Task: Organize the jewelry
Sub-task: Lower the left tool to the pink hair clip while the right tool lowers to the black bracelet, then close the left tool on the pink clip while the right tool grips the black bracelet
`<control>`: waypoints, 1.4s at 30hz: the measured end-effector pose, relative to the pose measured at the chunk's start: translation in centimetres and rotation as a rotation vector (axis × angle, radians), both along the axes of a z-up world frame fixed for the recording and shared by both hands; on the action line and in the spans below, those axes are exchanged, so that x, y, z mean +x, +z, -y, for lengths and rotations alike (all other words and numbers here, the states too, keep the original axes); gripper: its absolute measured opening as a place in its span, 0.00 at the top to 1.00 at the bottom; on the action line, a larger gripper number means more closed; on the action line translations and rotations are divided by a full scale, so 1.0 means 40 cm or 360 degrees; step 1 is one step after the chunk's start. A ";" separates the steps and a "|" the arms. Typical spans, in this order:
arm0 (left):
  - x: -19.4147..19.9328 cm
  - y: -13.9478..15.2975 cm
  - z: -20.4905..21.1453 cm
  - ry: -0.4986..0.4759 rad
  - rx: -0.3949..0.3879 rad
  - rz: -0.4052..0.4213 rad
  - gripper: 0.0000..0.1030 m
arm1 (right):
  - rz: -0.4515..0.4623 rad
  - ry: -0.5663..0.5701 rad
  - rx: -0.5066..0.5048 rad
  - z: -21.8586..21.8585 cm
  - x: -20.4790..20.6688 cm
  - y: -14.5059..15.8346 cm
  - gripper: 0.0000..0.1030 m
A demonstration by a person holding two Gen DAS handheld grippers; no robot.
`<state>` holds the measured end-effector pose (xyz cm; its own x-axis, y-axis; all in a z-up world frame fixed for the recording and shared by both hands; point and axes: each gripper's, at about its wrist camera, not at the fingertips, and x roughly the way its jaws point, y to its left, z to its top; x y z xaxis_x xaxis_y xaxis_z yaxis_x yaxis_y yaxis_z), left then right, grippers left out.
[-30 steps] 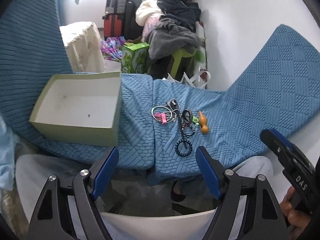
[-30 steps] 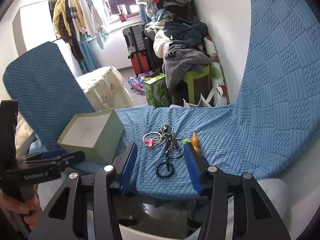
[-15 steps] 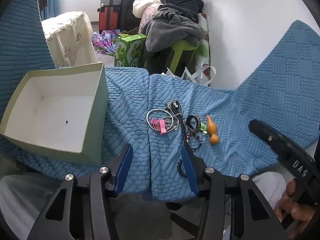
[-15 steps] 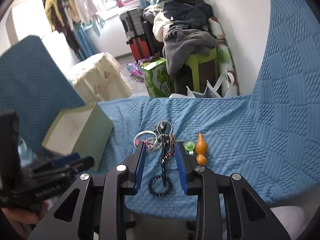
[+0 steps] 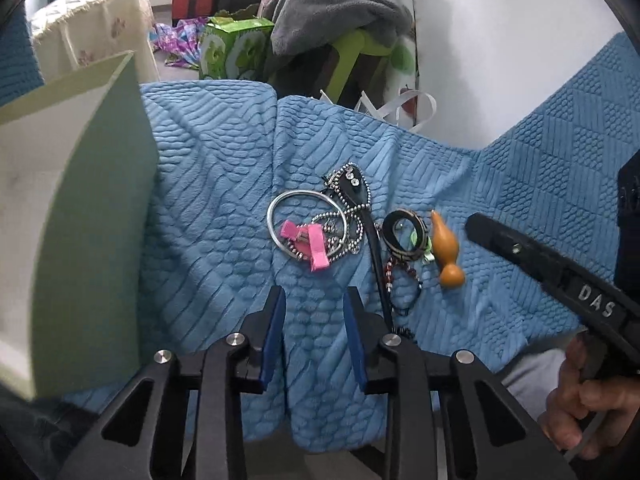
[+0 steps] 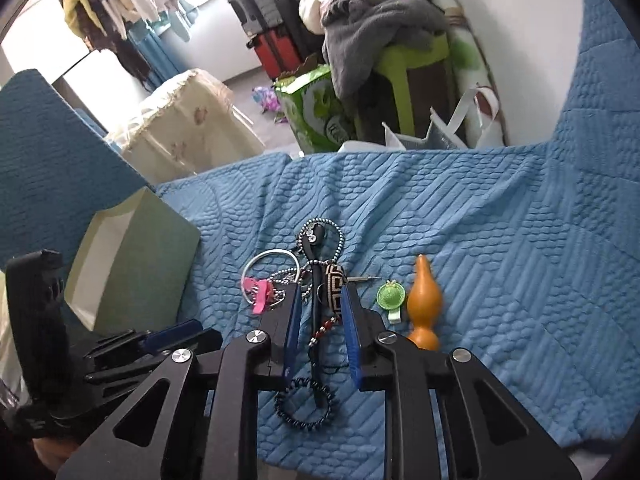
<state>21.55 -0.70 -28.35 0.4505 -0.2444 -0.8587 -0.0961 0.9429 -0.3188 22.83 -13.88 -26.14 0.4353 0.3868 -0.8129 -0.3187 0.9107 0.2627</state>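
Both wrist fisheyes look steeply down, close; share jewelry pile (image 5: 344, 224) on blue cover (image 6: 500, 240).

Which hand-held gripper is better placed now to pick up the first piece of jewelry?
Probably the right hand-held gripper: its closing jaws flank the patterned black-and-white bangle and a black strap. The left hand-held gripper, also closing, has only blue textured cloth between its jaws.

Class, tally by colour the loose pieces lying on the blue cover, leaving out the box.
Pink hair clip: 1
Orange gourd charm: 1
Green hat clip: 1
Silver bangle: 1
Dark bead bracelet: 1
Black patterned bangle: 1
Total: 6
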 end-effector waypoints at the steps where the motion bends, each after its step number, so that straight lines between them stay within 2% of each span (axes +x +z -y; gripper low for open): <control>1: 0.005 -0.007 0.003 0.0000 0.0002 0.0001 0.72 | -0.0020 0.0003 0.0000 -0.003 0.008 -0.012 0.82; 4: 0.034 -0.037 0.009 0.0001 0.0005 0.0001 0.73 | -0.0069 0.0039 -0.0020 -0.010 0.031 -0.048 0.83; 6: 0.054 -0.059 0.023 -0.0050 0.0008 -0.0017 0.86 | -0.0070 0.0067 -0.0045 -0.015 0.045 -0.060 0.83; 7: 0.058 -0.062 0.023 -0.0057 0.0008 -0.0023 0.87 | -0.0083 0.0090 -0.0025 -0.015 0.053 -0.064 0.83; 14: 0.084 -0.102 0.034 -0.0046 0.0057 -0.0096 0.86 | -0.0142 0.0165 -0.0057 -0.030 0.080 -0.105 0.83; 16: 0.088 -0.101 0.033 -0.0041 0.0064 -0.0098 0.83 | -0.0146 0.0170 -0.0043 -0.030 0.076 -0.115 0.83; 17: 0.092 -0.100 0.033 -0.0036 0.0060 -0.0100 0.83 | -0.0146 0.0168 -0.0037 -0.029 0.074 -0.117 0.89; 18: 0.095 -0.100 0.032 -0.0031 0.0053 -0.0101 0.83 | -0.0145 0.0167 -0.0038 -0.028 0.072 -0.119 0.90; 28: 0.117 -0.093 0.029 0.0015 0.0072 -0.0104 0.83 | -0.0100 0.0099 -0.0073 -0.010 0.041 -0.089 0.91; 38: 0.099 -0.075 -0.003 0.0164 0.0016 -0.0053 0.84 | -0.0103 0.0033 -0.0097 0.005 0.003 -0.084 0.91; 42: 0.106 -0.078 -0.002 0.0158 0.0007 -0.0065 0.84 | -0.0113 0.0020 -0.0098 0.011 0.000 -0.089 0.91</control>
